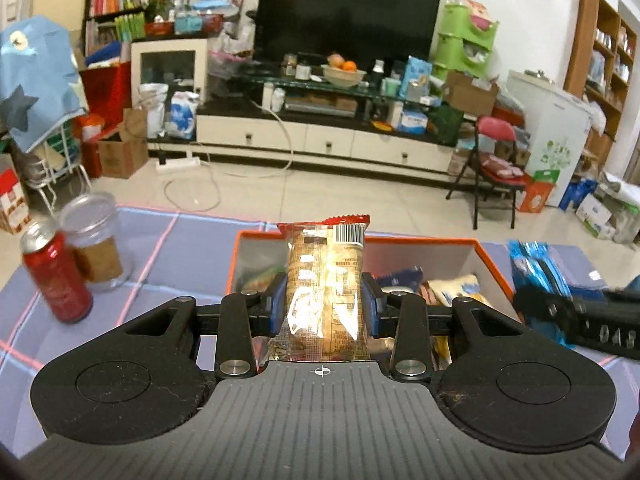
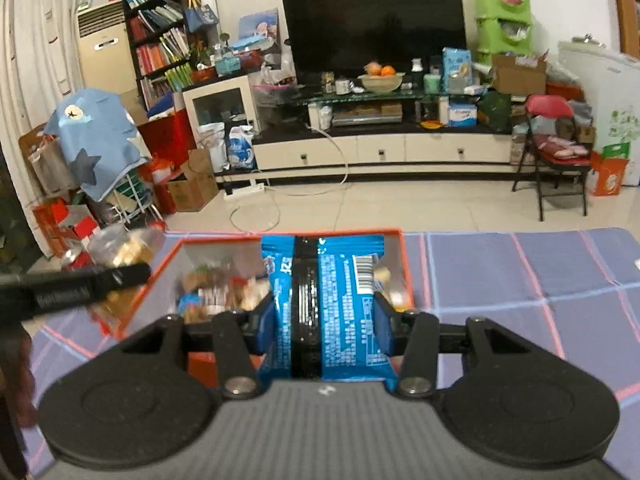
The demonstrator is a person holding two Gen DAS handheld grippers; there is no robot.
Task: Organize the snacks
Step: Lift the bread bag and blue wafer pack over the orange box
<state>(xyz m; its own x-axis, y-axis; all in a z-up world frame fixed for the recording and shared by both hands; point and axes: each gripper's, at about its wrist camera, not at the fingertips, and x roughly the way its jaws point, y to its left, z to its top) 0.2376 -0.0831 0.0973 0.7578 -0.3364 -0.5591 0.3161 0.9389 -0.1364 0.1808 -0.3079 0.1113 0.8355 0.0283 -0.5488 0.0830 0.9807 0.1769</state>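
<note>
Left gripper (image 1: pixel 324 312): pinching a tan snack pack (image 1: pixel 326 292) with red ends, held above the orange box (image 1: pixel 492 264)
Right gripper (image 2: pixel 324 324): pinching a blue snack pack (image 2: pixel 344 304) with a black stripe, above the same box
Inside the box: more snacks, blurry, mostly hidden
Red can (image 1: pixel 56 276) and jar (image 1: pixel 96 240): blurry, left on the checked cloth (image 1: pixel 168 256)

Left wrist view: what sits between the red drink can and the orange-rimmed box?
In the left wrist view, a clear glass jar stands beside the red drink can; then bare checked purple tablecloth up to the orange-rimmed box.
</note>
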